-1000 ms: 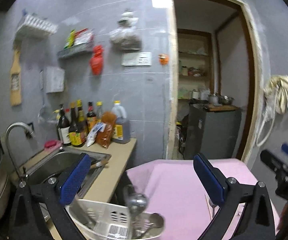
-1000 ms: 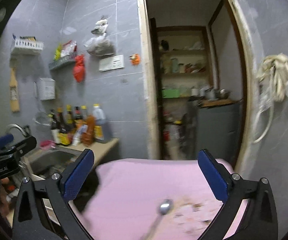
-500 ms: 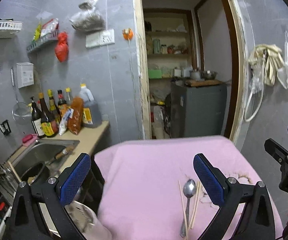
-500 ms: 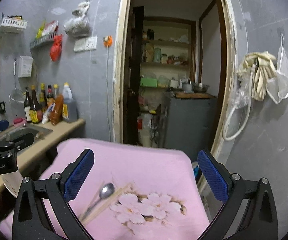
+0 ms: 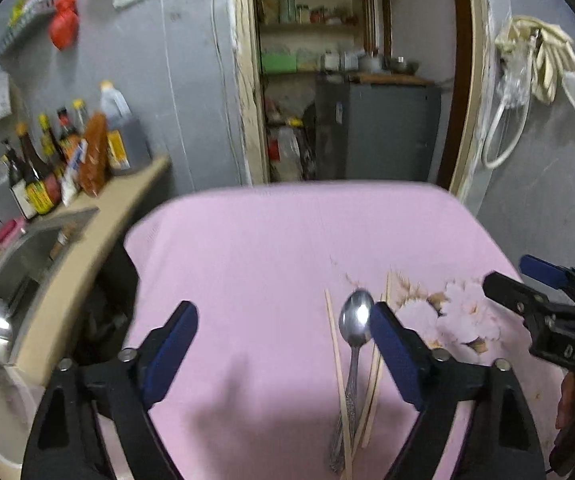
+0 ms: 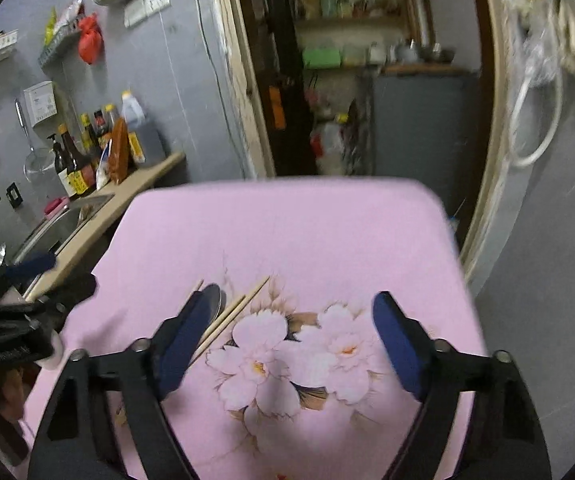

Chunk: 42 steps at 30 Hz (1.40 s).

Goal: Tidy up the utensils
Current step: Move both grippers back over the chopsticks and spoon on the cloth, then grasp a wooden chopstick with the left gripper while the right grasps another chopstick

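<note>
Utensils lie on your pink-clothed desk [image 5: 247, 248]: chopsticks [image 5: 337, 364] flank the spoon [image 5: 354, 322], all touching or just beside. Your left tool [image 5: 283, 344] and right tool [image 6: 291, 334] hover above, both spread wide, holding nothing.

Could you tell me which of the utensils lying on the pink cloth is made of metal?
The spoon is the metal one: shiny, with a rounded bowl. The others beside it are thin pale wooden chopsticks.
</note>
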Tool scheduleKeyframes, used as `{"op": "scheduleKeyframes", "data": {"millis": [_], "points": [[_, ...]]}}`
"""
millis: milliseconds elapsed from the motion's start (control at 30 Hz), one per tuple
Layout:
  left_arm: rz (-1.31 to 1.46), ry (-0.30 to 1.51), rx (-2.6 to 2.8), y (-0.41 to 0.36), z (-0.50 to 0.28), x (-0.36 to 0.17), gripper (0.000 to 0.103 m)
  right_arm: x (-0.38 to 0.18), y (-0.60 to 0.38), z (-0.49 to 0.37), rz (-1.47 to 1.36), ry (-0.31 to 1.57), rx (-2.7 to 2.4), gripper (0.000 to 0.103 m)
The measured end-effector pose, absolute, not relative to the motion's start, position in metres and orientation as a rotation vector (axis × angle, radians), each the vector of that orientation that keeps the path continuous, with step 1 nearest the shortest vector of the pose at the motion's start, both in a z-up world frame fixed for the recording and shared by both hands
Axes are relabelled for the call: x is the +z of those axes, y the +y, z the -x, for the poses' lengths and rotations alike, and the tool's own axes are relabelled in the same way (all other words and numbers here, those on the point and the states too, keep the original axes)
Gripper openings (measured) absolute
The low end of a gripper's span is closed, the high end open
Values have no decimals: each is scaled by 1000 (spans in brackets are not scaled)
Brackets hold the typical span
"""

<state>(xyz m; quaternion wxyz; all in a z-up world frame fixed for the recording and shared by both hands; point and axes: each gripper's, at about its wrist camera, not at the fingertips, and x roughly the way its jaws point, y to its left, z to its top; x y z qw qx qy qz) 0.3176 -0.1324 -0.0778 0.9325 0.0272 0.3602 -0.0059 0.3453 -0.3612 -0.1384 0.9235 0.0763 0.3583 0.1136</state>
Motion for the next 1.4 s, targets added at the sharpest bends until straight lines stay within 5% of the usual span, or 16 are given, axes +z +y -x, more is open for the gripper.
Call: {"op": "scheduleKeyframes", "data": {"millis": [400,1033,1167,1400], "points": [[15,958,-101,-139,-366,-137,52,-194,-333,-402,-179,918,288,36],[-87,1065,-153,-149,-390,-145,39,-211,-287,-444,-102,1116,248,23],[-79,1075,-164,-143,-392,-144,12,-213,-294,-441,-191,1151,243,12],[-7,1123,-176,-134,-399,-143,6,-215,-302,-439,-329,1187,271,5]]}}
